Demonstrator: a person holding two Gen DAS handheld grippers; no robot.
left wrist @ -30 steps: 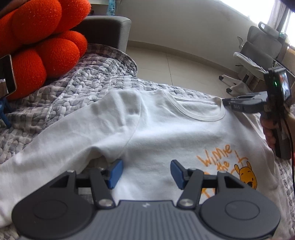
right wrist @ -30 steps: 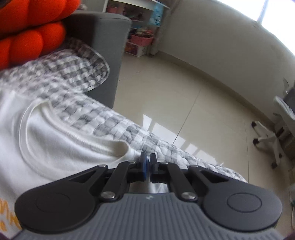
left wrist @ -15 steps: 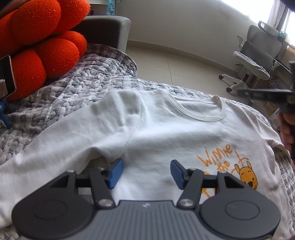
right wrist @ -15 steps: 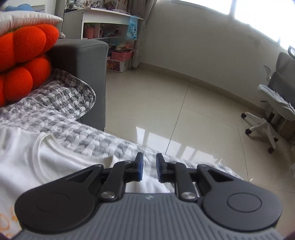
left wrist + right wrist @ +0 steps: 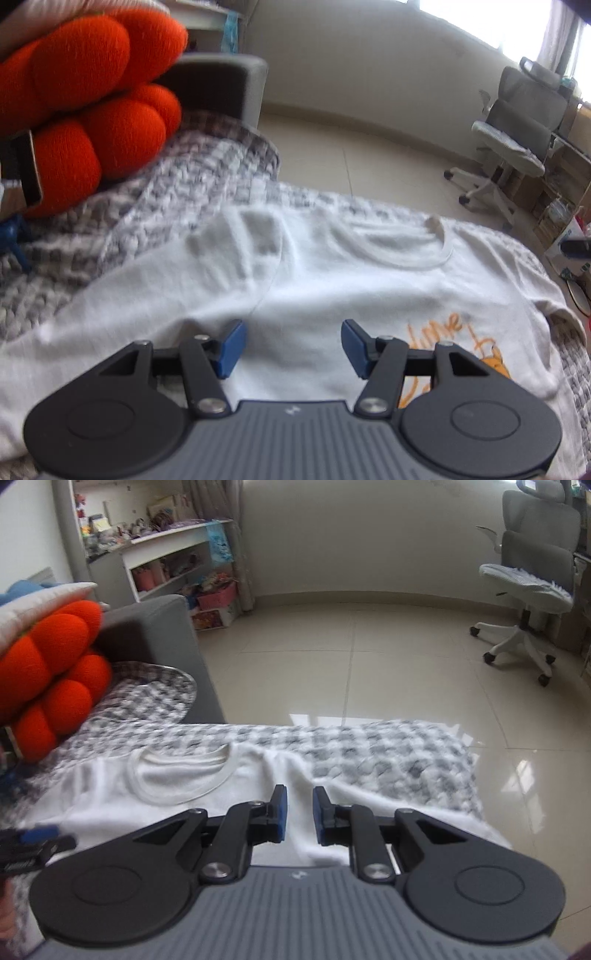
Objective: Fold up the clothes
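Note:
A white T-shirt (image 5: 332,280) with an orange cartoon print (image 5: 461,343) lies spread flat on a grey-and-white knitted blanket (image 5: 159,206), its collar (image 5: 399,243) toward the far edge. My left gripper (image 5: 290,345) hovers open over the shirt's chest, nothing between its blue pads. In the right wrist view the shirt (image 5: 184,790) shows with its collar (image 5: 181,779) left of centre. My right gripper (image 5: 298,814) hangs above the shirt's shoulder, its jaws a small gap apart and holding nothing. The left gripper's tip (image 5: 33,843) shows at that view's left edge.
An orange knotted cushion (image 5: 85,103) rests on the blanket at the left against a grey sofa arm (image 5: 221,81). Beyond the blanket's edge is tiled floor (image 5: 369,664). An office chair (image 5: 528,590) stands at the right, shelves (image 5: 166,557) at the back left.
My right gripper has let go of the shirt's shoulder by the collar, opened a little and pulled up and back. The left gripper rose slightly and stays open.

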